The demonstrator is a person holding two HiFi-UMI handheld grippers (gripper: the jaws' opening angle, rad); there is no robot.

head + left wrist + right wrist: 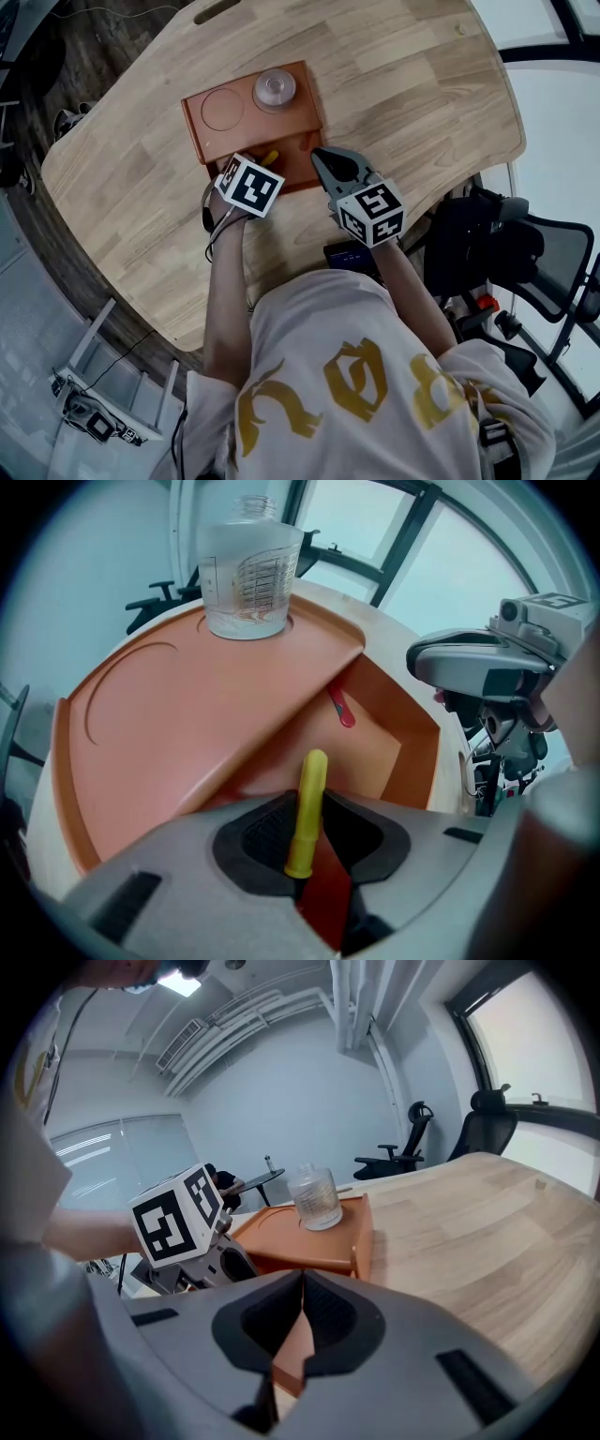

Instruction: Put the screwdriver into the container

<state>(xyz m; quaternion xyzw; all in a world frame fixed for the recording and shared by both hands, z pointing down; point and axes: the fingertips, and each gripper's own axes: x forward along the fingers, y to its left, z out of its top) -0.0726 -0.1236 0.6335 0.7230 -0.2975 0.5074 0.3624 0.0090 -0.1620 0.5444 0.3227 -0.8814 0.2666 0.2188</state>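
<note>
Fingers (251,834) of the left gripper (302,808) clamp a slim yellow screwdriver (310,780) over the orange container (187,714) and its open bin, with steep walls left and right. Right gripper view: the right gripper (302,1283) has its fingers pressed together, empty, near the container's corner. Head view: bare wooden table (422,103) surrounds the container.

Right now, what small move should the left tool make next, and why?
Probably ease down and open the jaws: the left tool holds the yellow screwdriver right over the open compartment of the orange container, not yet released.
</note>
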